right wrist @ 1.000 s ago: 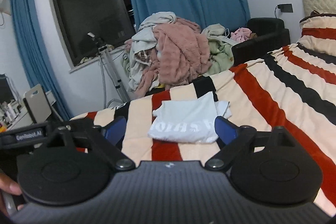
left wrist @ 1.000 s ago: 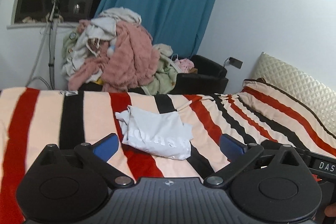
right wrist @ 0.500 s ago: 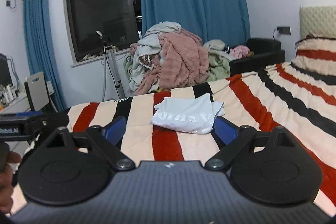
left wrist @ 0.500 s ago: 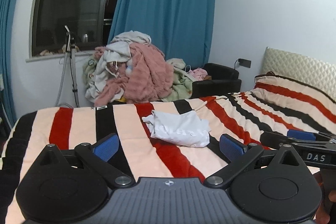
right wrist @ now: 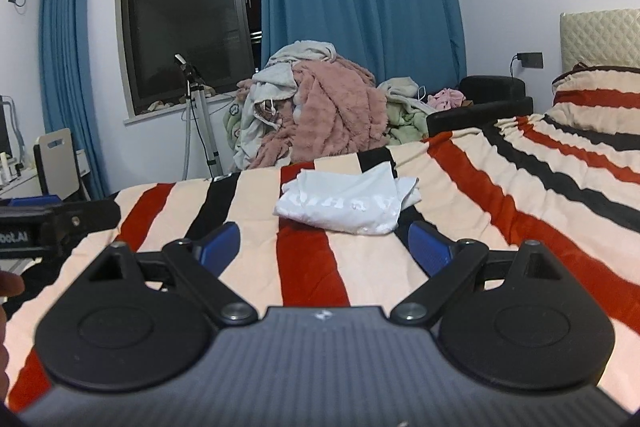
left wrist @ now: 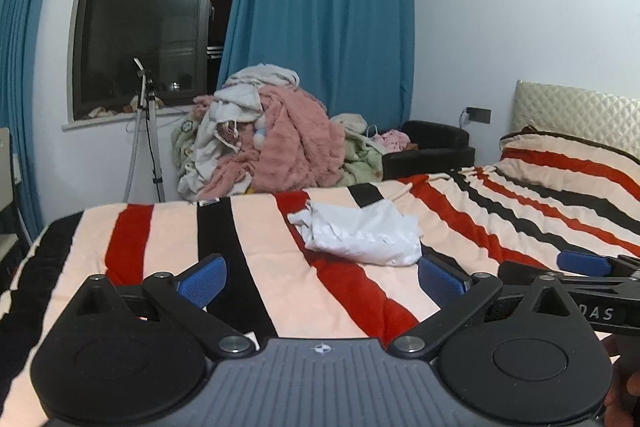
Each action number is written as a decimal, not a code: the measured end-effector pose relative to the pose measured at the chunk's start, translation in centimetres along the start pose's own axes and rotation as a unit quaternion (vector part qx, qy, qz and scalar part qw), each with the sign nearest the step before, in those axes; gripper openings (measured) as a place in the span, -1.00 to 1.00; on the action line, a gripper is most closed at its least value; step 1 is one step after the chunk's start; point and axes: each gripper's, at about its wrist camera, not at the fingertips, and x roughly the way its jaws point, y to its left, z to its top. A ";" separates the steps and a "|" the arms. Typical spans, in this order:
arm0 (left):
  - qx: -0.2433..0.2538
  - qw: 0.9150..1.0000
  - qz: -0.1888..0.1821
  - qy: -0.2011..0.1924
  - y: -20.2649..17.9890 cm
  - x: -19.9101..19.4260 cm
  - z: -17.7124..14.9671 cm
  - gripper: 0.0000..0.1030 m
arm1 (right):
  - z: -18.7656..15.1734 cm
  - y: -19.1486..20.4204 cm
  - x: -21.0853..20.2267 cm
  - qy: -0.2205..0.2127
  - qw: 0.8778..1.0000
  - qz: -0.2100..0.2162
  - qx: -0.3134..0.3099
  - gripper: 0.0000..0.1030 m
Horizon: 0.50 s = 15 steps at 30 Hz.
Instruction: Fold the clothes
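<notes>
Both the left gripper (left wrist: 322, 277) and the right gripper (right wrist: 320, 245) hover with jaws spread wide and empty over the striped bed (left wrist: 256, 259). Beyond them a folded white garment (left wrist: 360, 233) lies near the bed's far edge, bearing lettering too blurred to read. Past that edge rises a laundry heap (left wrist: 272, 143).

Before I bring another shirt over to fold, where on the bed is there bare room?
The blanket is bare left of the white garment, towards the bed's left edge, and between that garment and the pillow. The near edge holds both grippers. The laundry heap behind is crowded.
</notes>
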 end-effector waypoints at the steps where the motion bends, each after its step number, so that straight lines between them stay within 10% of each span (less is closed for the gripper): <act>1: -0.001 1.000 -0.001 0.003 0.1 0.2 -0.2 0.99 | -0.2 0.1 0.2 0.002 1.000 -0.001 -0.001 0.79; 15: -0.016 1.000 -0.001 0.018 0.8 1.2 -1.9 0.99 | -0.9 1.1 1.1 0.006 1.000 -0.010 -0.024 0.79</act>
